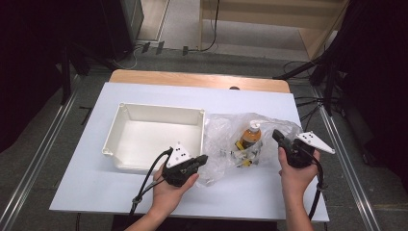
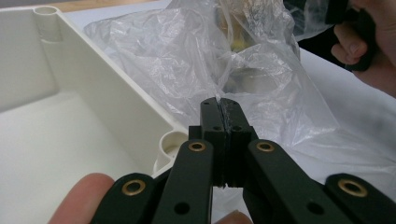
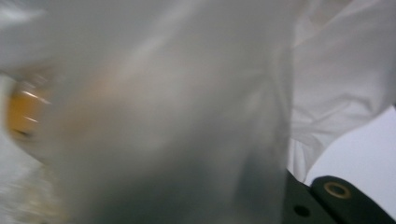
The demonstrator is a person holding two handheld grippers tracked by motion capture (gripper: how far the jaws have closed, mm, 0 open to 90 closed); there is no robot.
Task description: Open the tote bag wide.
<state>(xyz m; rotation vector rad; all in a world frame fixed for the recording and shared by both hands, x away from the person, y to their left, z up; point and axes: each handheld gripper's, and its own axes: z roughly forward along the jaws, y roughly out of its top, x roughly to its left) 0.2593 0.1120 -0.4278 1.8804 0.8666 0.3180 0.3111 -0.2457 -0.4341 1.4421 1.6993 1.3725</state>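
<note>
Your left gripper (image 2: 219, 105) has its jaws pressed flat together, and there's a thin fold of the clear plastic bag (image 2: 196, 60) pinched right between the tips, so that side has a real hold on the film. In the high view the same left gripper (image 1: 204, 158) sits at the bag's (image 1: 223, 139) near left edge, with the white tray (image 1: 144, 132) just beside it on the outer side, its corner post almost under the jaw links.

Your right gripper (image 1: 276, 135) is at the opposite side of the bag, nose up against the film. Its own camera is smothered in blurry plastic bag (image 3: 177, 112), so I can't see the tips there at all. Going by how the tool sits, its jaws are closed down, and they've only just been closing. Whether film is actually caught between them I can't tell.

The bottle (image 1: 249, 137) with the orange-brown liquid and white cap is inside the bag, standing roughly upright between your two grippers, a bit nearer the right one. From the right gripper view it's an orange smear (image 3: 21, 112) off to the left behind the plastic. There's some yellow and metal-looking clutter (image 1: 243, 156) in the bag at the bottle's base, too small to make out.

The bag lies on the white table (image 1: 96, 187), touching the tray's right wall.
</note>
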